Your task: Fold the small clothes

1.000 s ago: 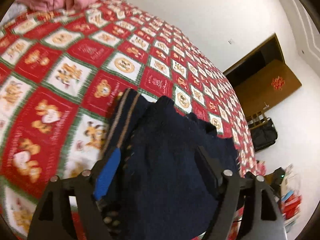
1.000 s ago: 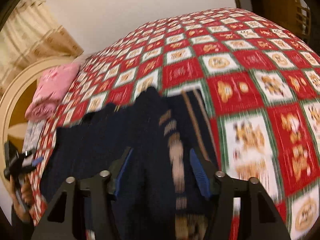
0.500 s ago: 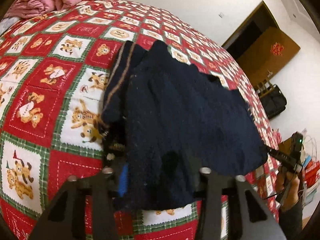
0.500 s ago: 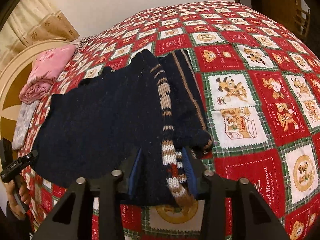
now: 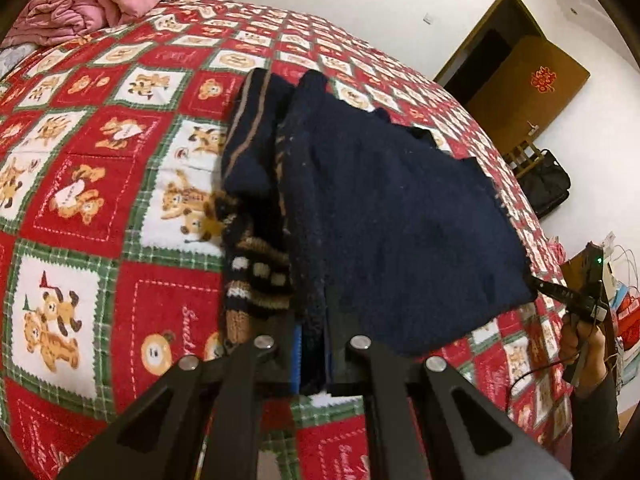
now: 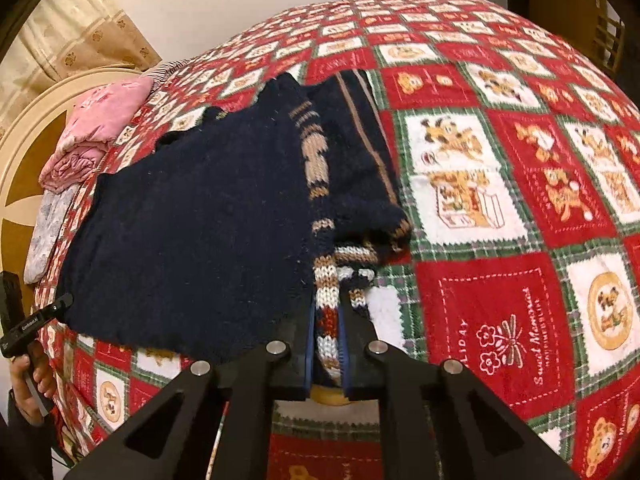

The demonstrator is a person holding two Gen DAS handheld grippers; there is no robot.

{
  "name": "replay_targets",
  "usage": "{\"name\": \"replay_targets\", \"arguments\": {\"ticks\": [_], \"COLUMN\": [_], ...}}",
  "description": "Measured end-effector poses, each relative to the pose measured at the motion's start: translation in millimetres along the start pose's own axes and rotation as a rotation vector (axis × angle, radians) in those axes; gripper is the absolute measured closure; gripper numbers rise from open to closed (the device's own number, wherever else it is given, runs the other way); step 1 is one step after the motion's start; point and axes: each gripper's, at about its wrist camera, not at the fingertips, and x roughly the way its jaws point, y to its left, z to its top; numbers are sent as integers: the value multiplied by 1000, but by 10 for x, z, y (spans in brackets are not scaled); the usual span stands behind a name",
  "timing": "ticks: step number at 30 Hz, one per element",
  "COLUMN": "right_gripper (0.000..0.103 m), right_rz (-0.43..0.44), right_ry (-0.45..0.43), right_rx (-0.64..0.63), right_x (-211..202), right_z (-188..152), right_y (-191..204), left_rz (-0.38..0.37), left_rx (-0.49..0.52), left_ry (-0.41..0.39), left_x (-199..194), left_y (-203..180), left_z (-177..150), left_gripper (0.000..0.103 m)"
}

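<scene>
A small navy knitted sweater (image 5: 392,216) with tan and white patterned cuffs lies flat on the red patchwork bedspread (image 5: 80,152). Its sleeves are folded along one side. My left gripper (image 5: 312,356) is shut on the sweater's near edge beside the patterned cuff (image 5: 256,276). In the right wrist view the sweater (image 6: 192,220) spreads to the left, and my right gripper (image 6: 326,356) is shut on the striped cuff (image 6: 326,292) at the sweater's near corner. Each gripper shows in the other's view, at the sweater's far corner: the right (image 5: 560,294), the left (image 6: 36,322).
A pink folded quilt (image 5: 80,0) and a pillow lie at the head of the bed, by a round headboard (image 6: 24,152). A brown door (image 5: 528,84), a black bag (image 5: 548,184) and clutter stand beyond the bed's far side.
Both grippers have pulled back toward the near edge and closed on the sweater's hem corners. The sweater has gone from bunched and lifted to lying spread flat on the bedspread.
</scene>
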Motion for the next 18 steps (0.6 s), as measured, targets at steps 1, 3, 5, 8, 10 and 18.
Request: {"name": "replay_targets", "arguments": {"ticks": [1,3,5,8,10,18], "right_gripper": [94,95,95,96,96,96], "right_rz": [2,-12,-34,-41,-43,-97], "right_ry": [4,7,13,8,2,4], "right_rx": [2,-24,-45,-41,-34,-61], "right_x": [16,-5,-27,-34,-31,-80], "right_z": [-9,-48,-103,-209,-224,-310], "right_y": [2,62,96,55,42,118], "left_rz": [8,-25,-8,-6,6,-6], "left_rx": [-18,-47,-18,-18,-20,-33], "left_ry": [-4,-6,-15,9,33,22], "left_x": [9,-2,-20,42,88,27], "left_y": [30,50,6,18,35,92], "left_z": [18,52,48,24,-20,-48], "left_gripper": [95,95,95,95,95,95]}}
